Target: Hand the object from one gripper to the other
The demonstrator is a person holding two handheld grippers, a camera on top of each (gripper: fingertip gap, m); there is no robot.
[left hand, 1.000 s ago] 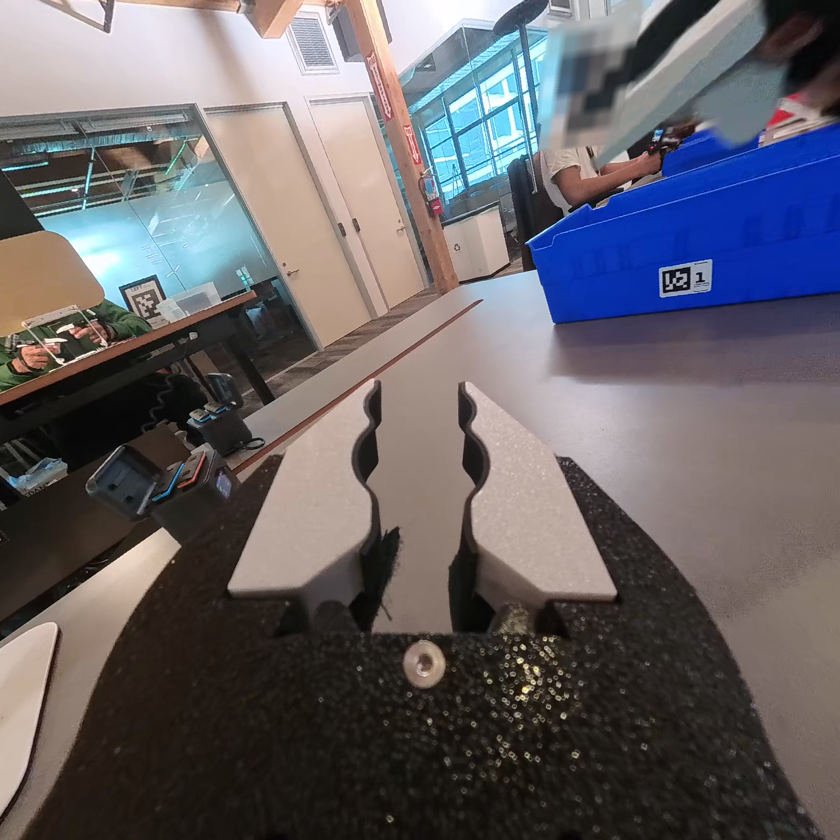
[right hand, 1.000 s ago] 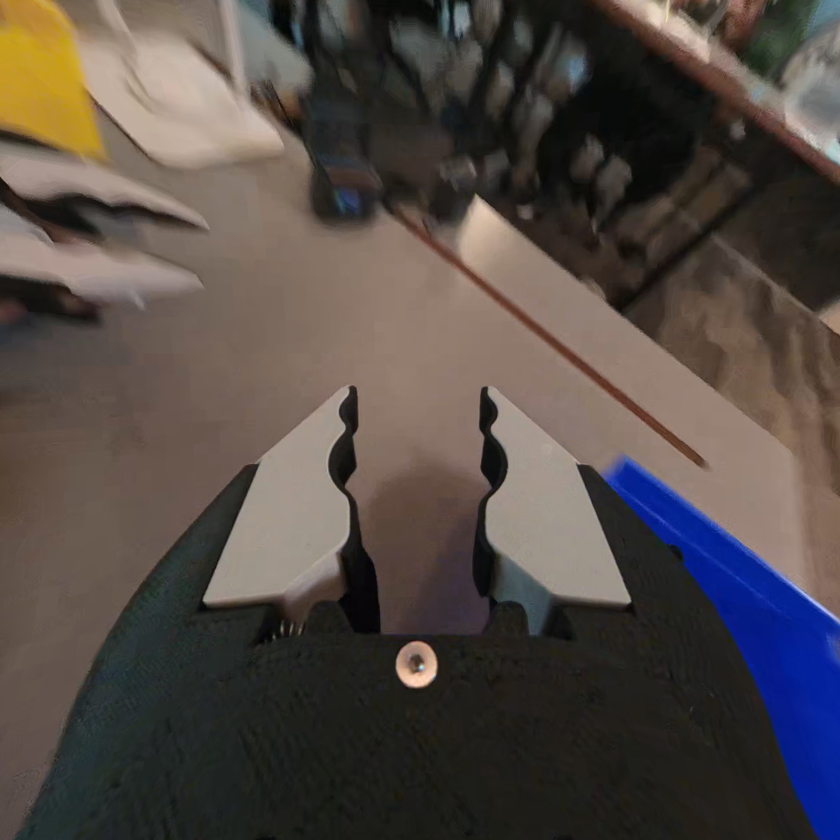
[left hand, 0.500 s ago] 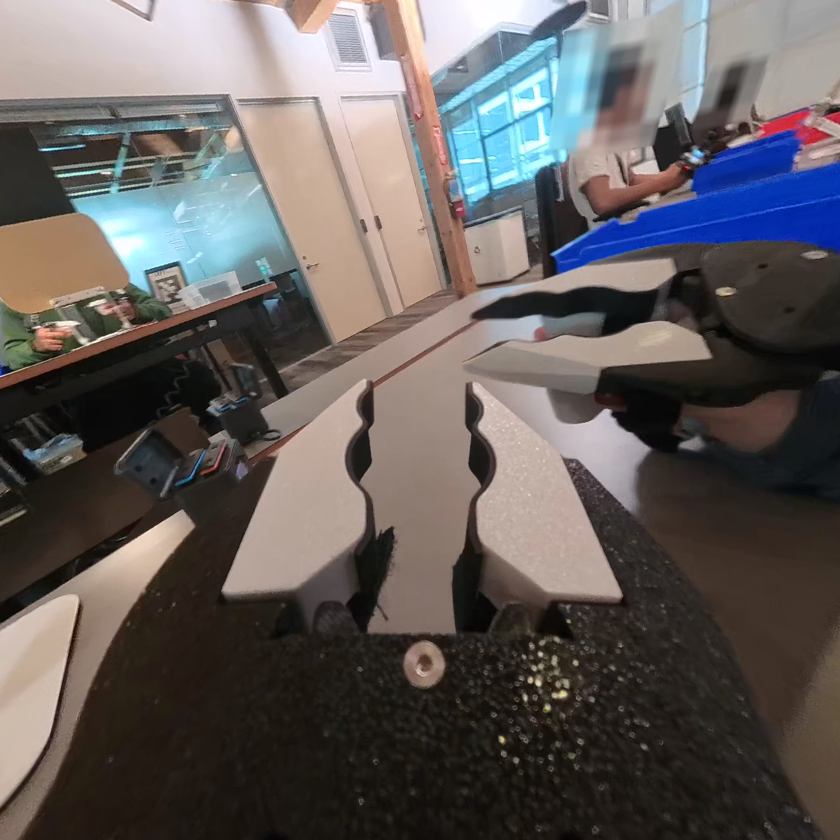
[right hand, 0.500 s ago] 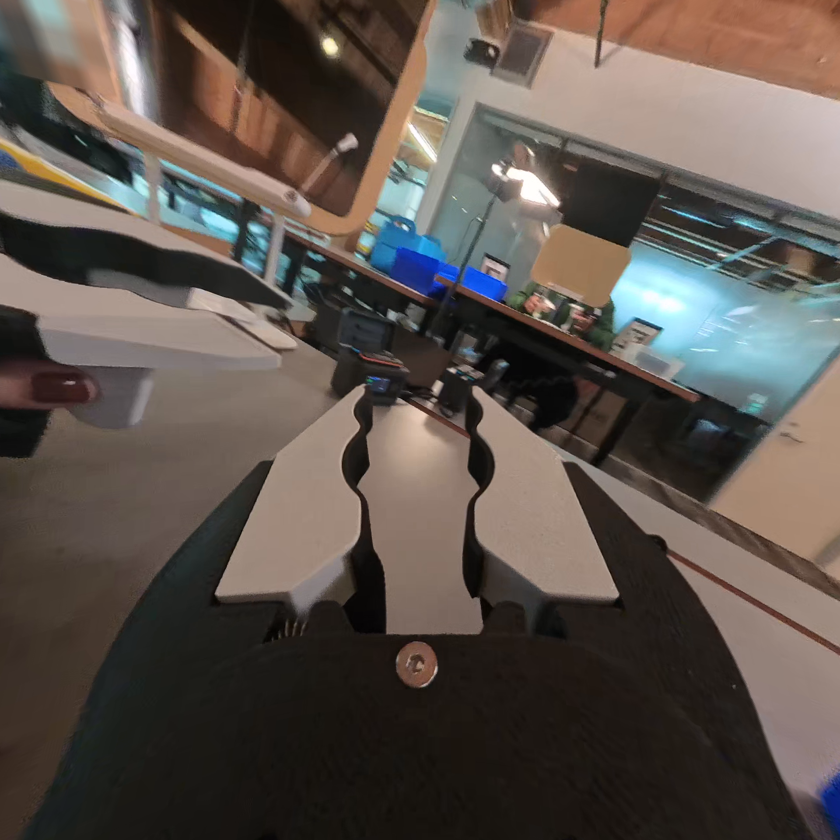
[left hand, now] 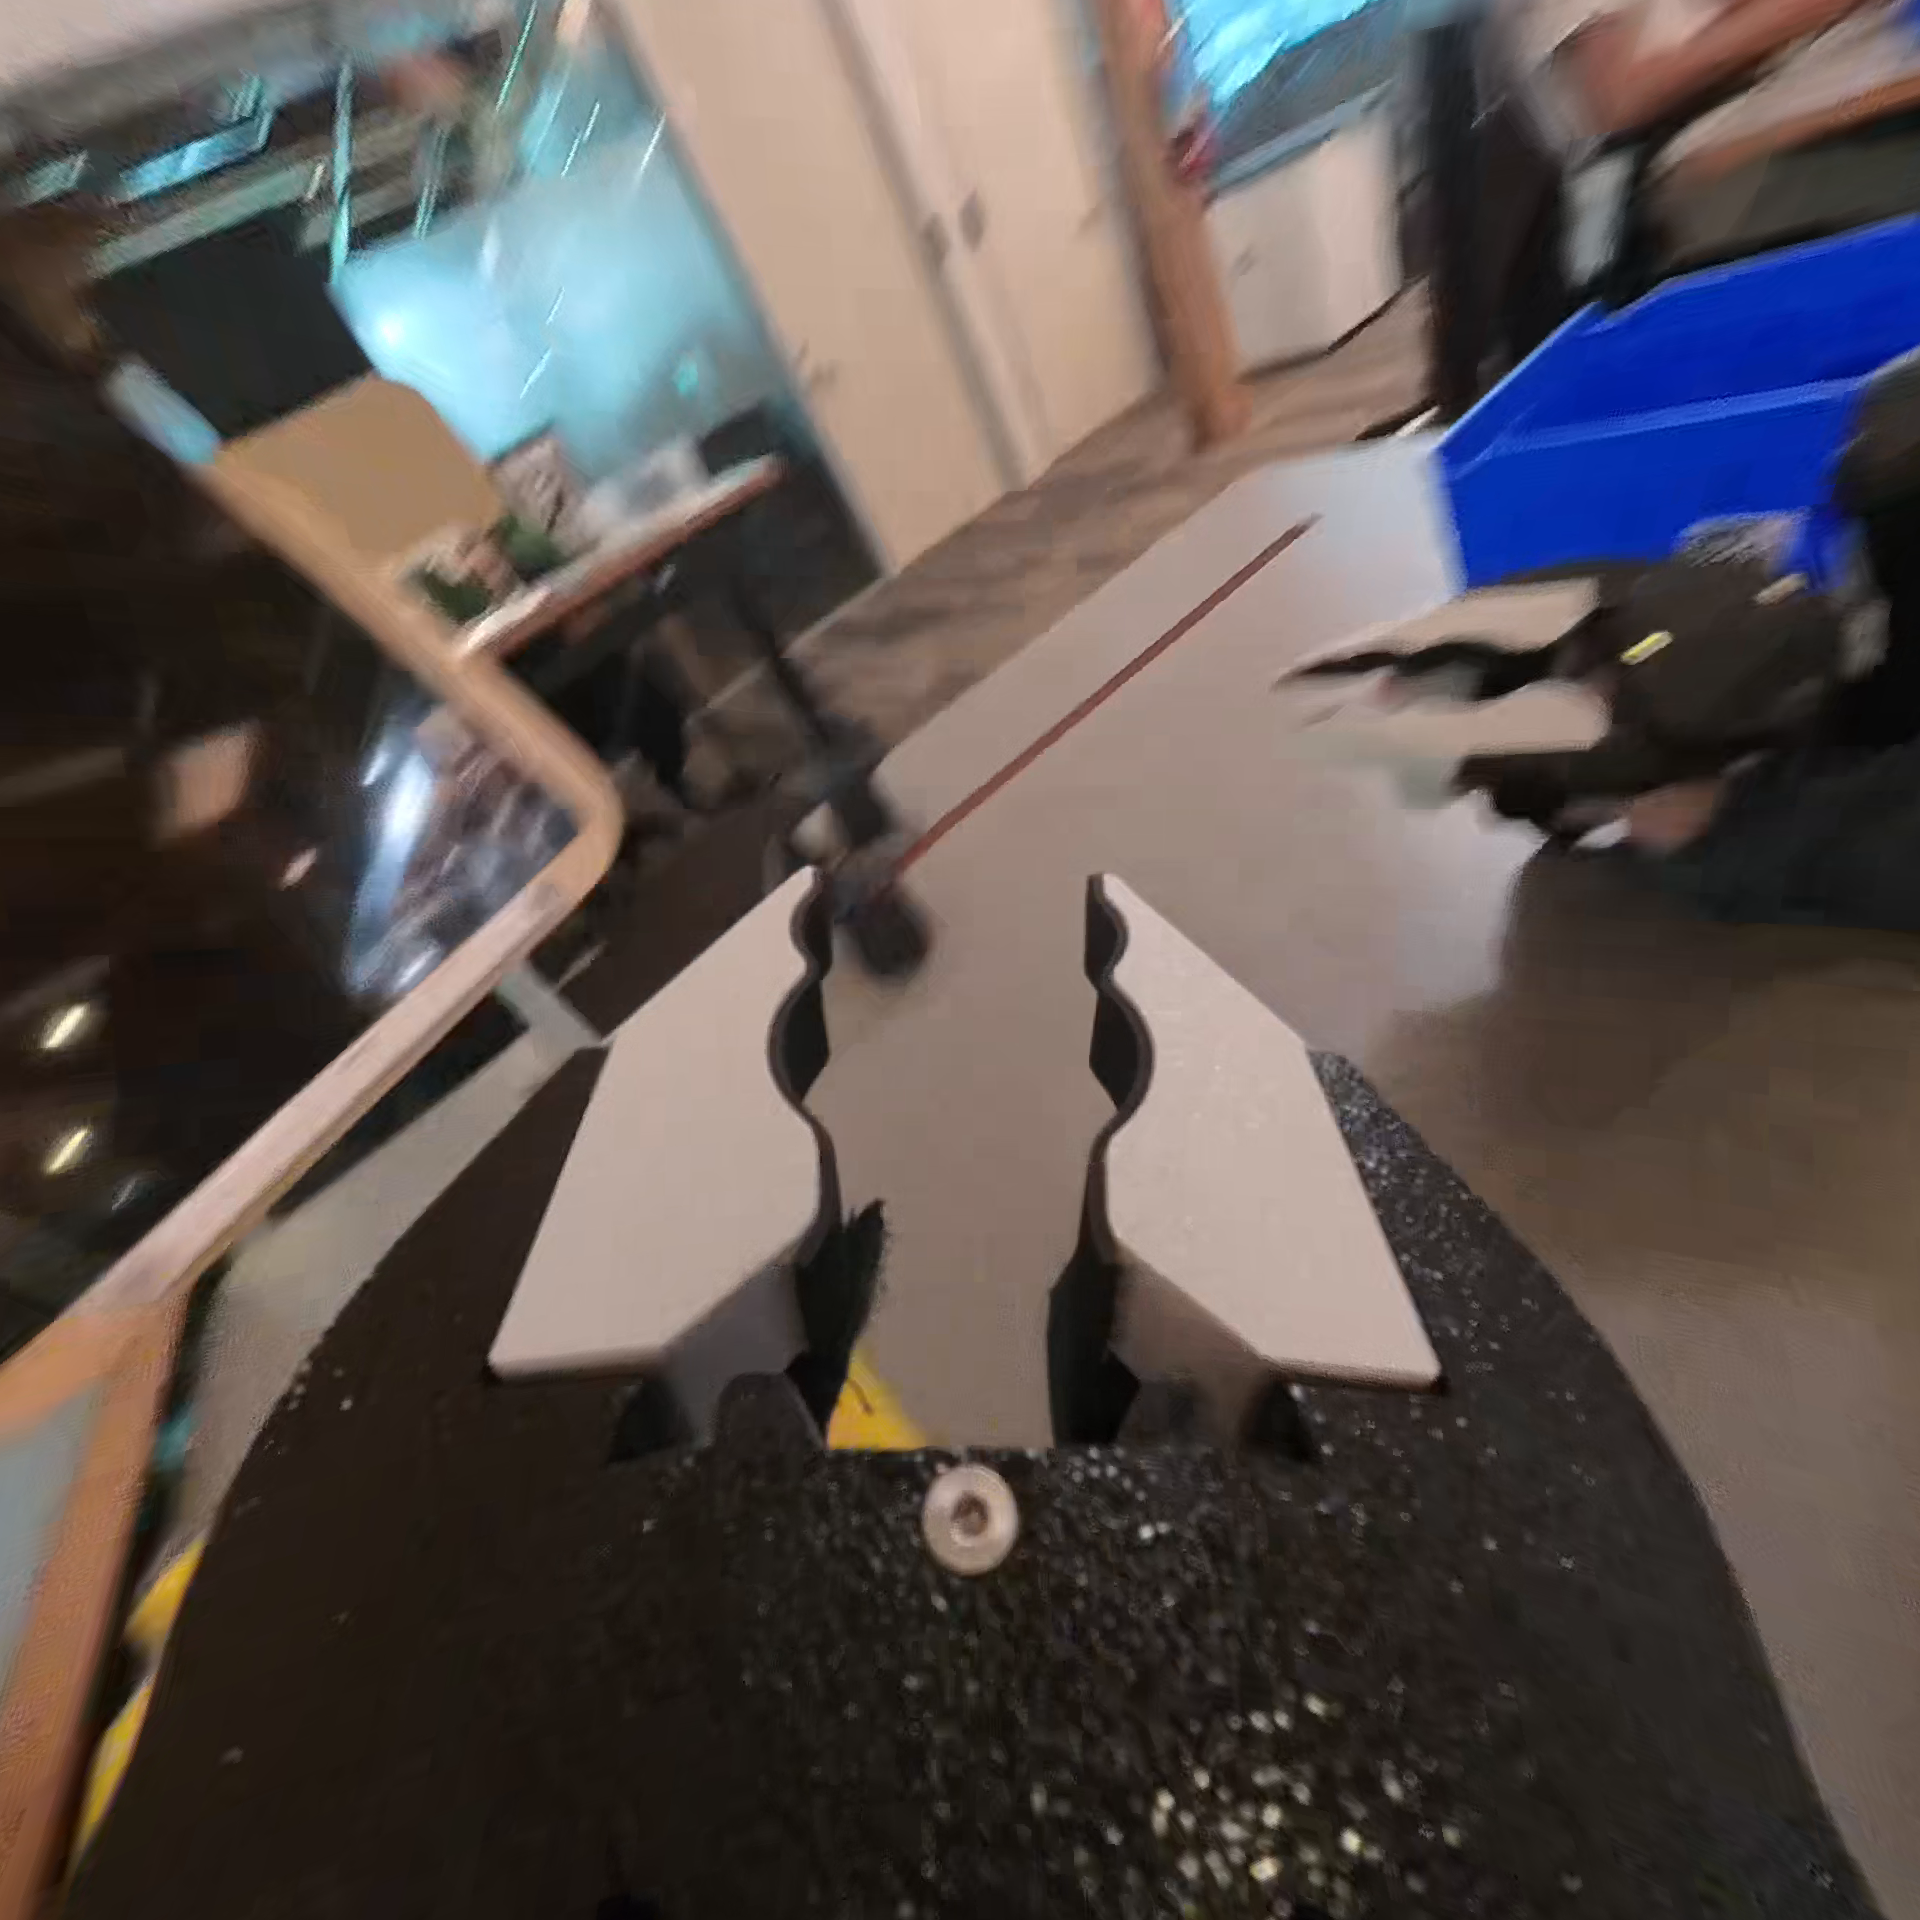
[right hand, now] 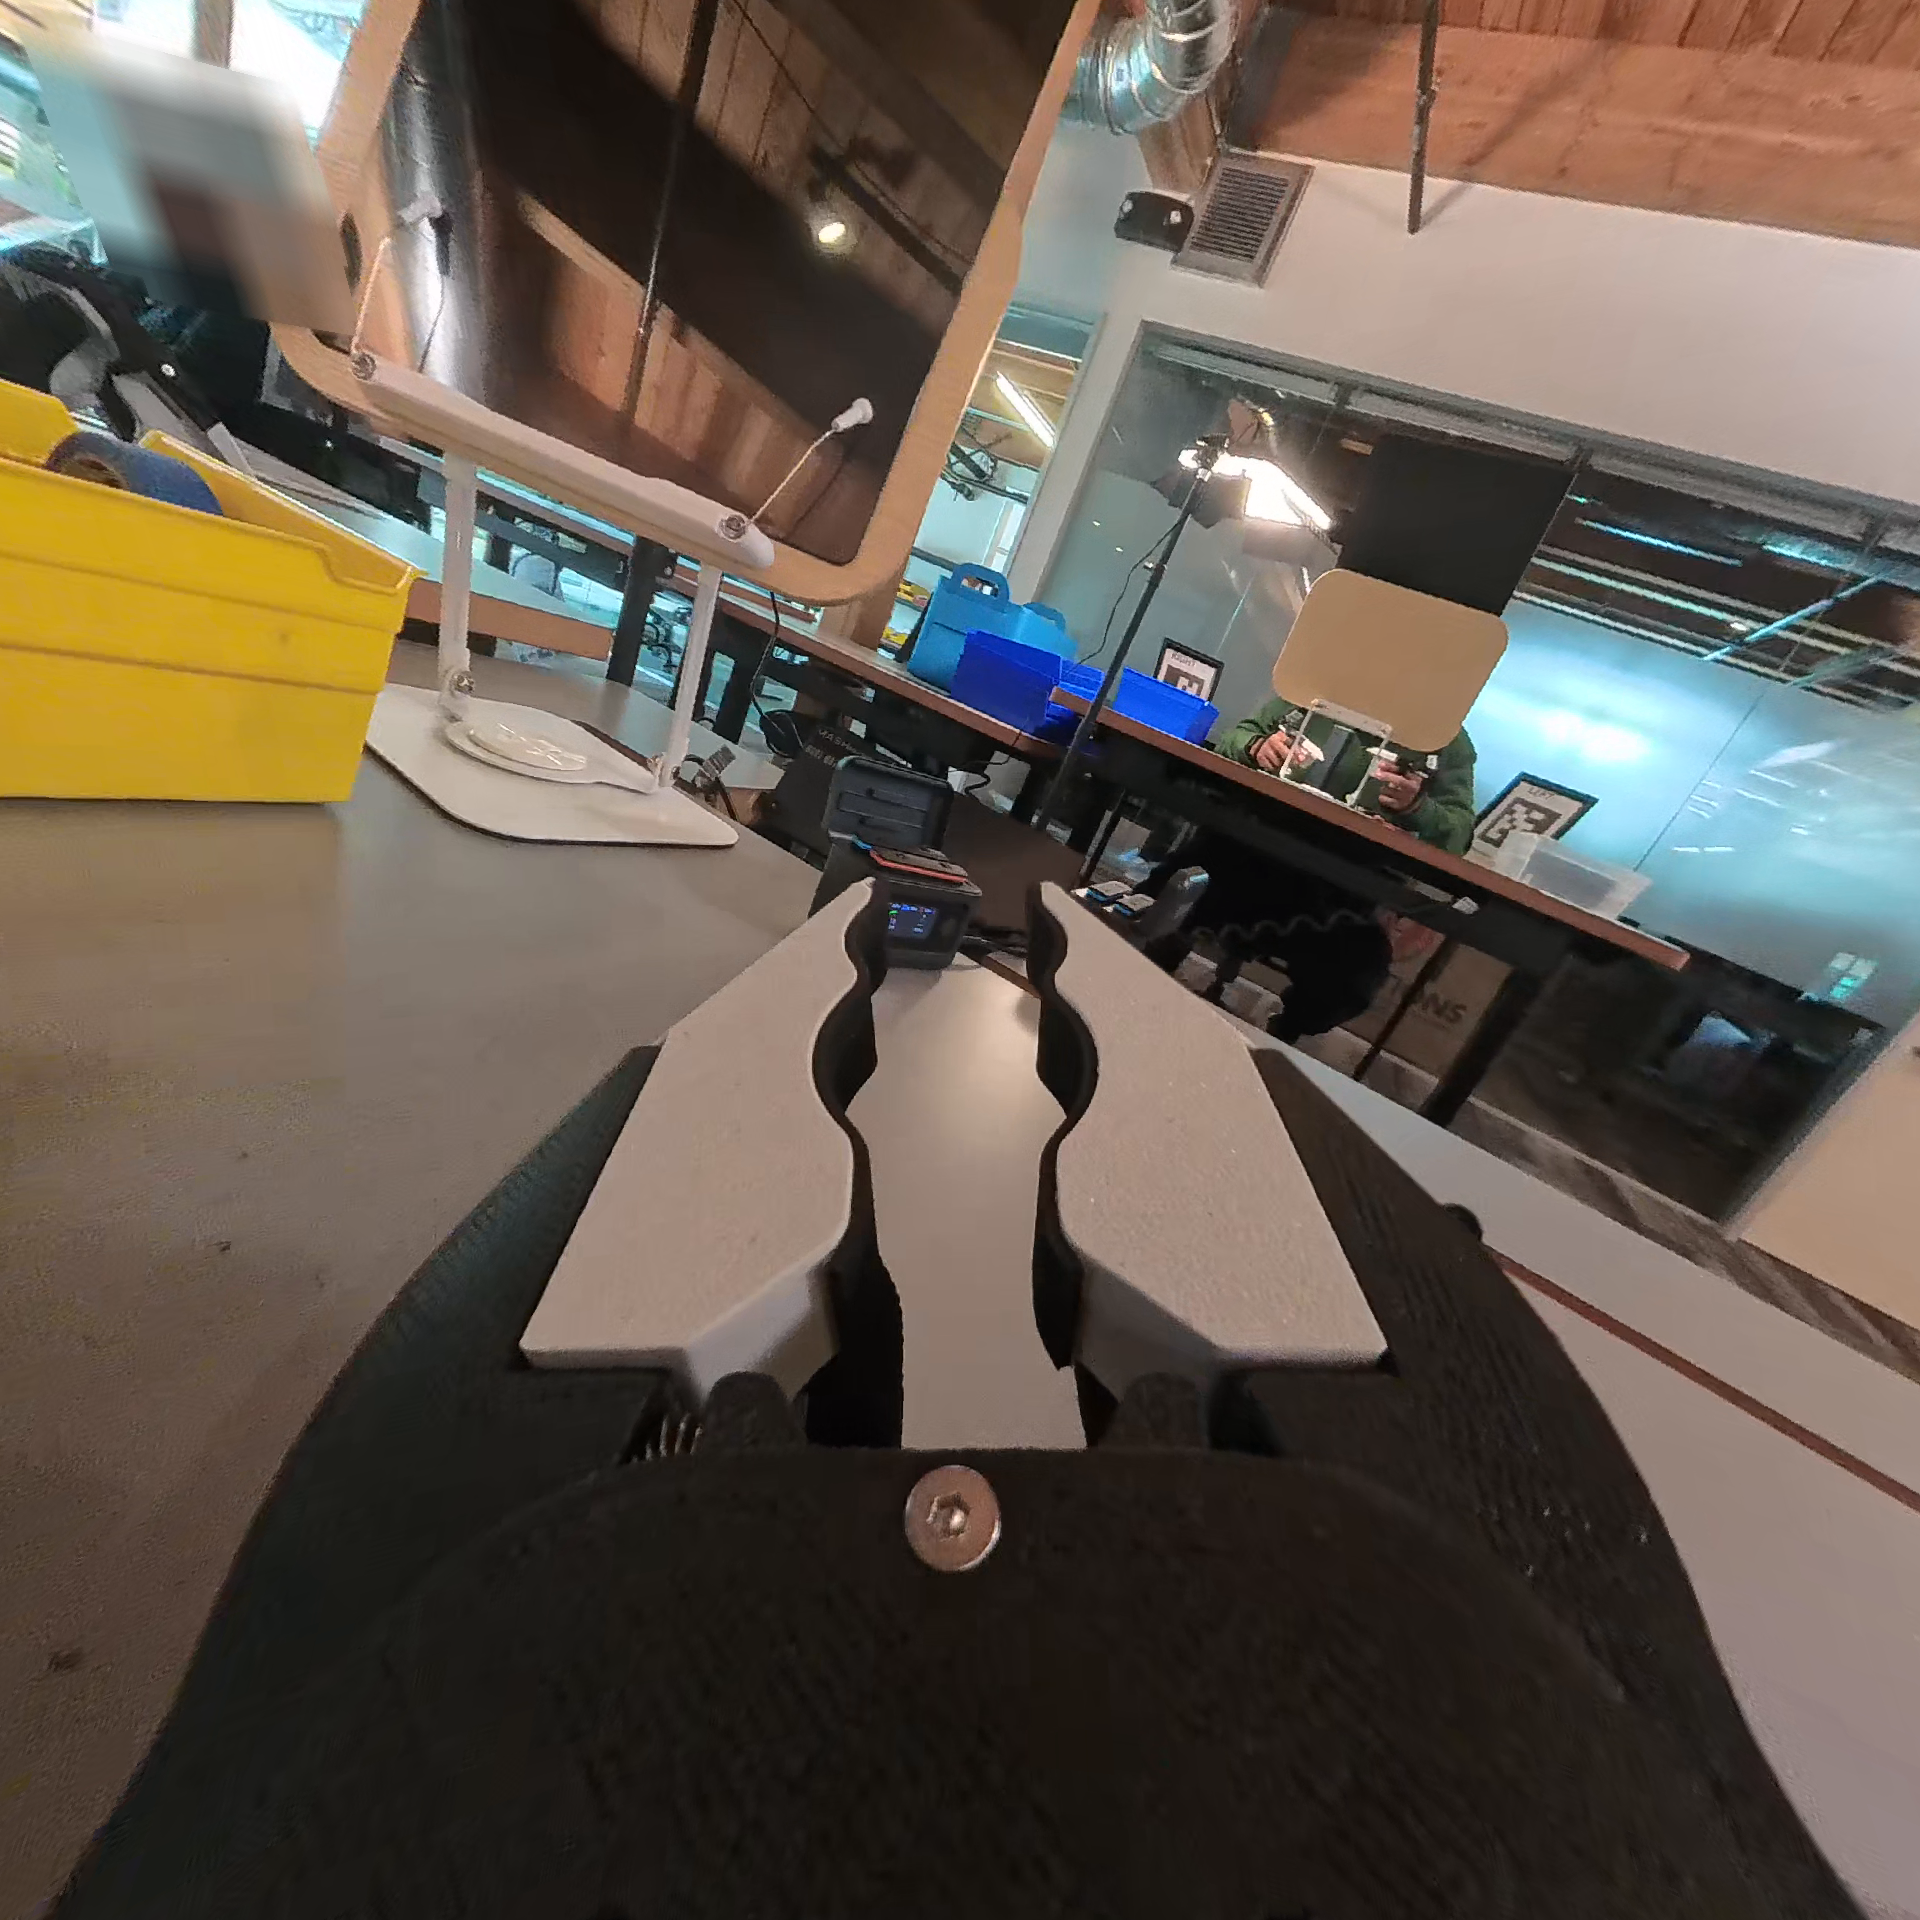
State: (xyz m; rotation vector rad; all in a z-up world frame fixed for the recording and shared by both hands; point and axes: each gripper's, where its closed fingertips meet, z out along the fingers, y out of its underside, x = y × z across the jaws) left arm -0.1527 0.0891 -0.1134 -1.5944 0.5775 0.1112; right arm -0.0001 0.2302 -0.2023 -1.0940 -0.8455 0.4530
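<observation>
The left tongs [left hand: 956,914] stand parted with a clear gap, nothing between their grey fingers [left hand: 686,1164], only the bare grey desk [left hand: 1299,935] showing through. The right tongs [right hand: 951,914] are parted too, a little narrower, and likewise empty; they lie low over the desk [right hand: 208,1091] (the wavy inner edges of the fingers [right hand: 1174,1174] are plain to see).

No thing to hand over sits in either pair, and which item on the desk is meant I cannot tell.

In the left wrist view, which is blurred, the right tongs [left hand: 1340,670] show farther off to the right, lying sideways just above the desk, with a blue bin [left hand: 1662,436] behind them. A thin reddish seam [left hand: 1091,707] runs along the desk ahead. To the left rises a tilted mirror panel with a pale wooden rim [left hand: 499,997].

In the right wrist view a small dark device with a lit screen [right hand: 914,920] sits just beyond the fingertips. Farther left, a white stand [right hand: 561,790] rests on the desk, holding the mirror panel [right hand: 675,260], and beside it is a yellow bin [right hand: 187,644] with a roll of blue tape [right hand: 135,473] in it. Across the room, a person in a green sleeve [right hand: 1444,769] sits at another desk [right hand: 1351,821] bearing blue bins [right hand: 1039,665].
</observation>
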